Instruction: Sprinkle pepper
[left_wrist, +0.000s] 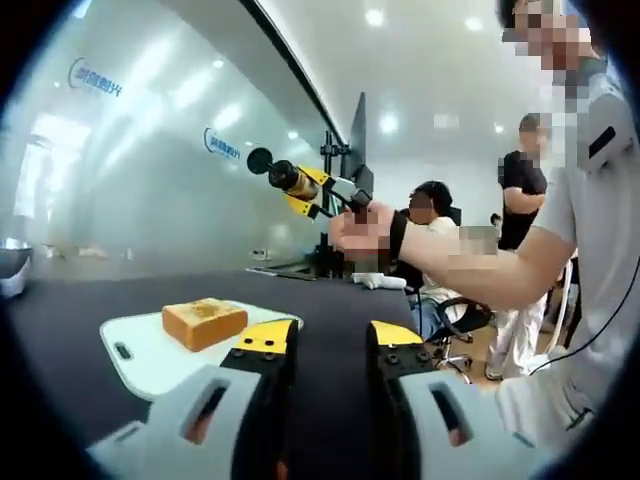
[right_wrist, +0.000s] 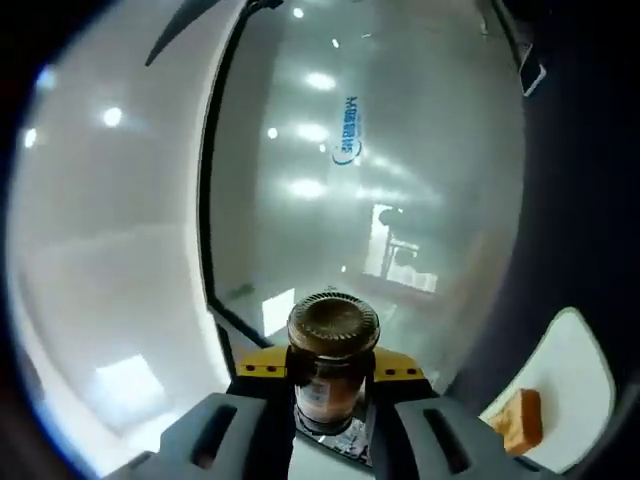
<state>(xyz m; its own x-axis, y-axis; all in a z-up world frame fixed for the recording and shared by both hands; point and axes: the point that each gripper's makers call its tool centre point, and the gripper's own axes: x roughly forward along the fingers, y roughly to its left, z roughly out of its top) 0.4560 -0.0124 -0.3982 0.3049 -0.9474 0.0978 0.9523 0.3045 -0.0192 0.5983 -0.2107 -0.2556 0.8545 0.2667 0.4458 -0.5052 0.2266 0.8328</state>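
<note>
In the right gripper view, the right gripper (right_wrist: 330, 395) is clamping a pepper jar (right_wrist: 331, 365) between its two yellow-tipped fingers (right_wrist: 262, 364), the jaws closed against the glass sides just below the dark, ribbed lid; the jar is standing out beyond the fingertips, pointing toward a frosted glass wall (right_wrist: 380, 180) bearing a blue logo. Off to the right of those fingers and lower in the view, a slice of toast (right_wrist: 518, 420) is lying on a white cutting board (right_wrist: 570, 370), well apart from the jar, on a dark table (right_wrist: 590, 200). In the left gripper view, the left gripper (left_wrist: 330, 345) is holding nothing, its fingers (left_wrist: 262, 345) standing parted with a clear gap of dark tabletop showing between them. Just beyond and to the left of the left finger, the toast (left_wrist: 203, 322) is sitting on the cutting board (left_wrist: 140, 355), the board's near edge passing close to that fingertip. Farther ahead and above the fingers, a person's hand (left_wrist: 362, 232) is raising the other gripper, and the jar (left_wrist: 290, 178) in it is sticking out sideways, high over the table (left_wrist: 330, 290) and away from the toast. Other people are sitting and standing behind, to the right of the fingers.
</note>
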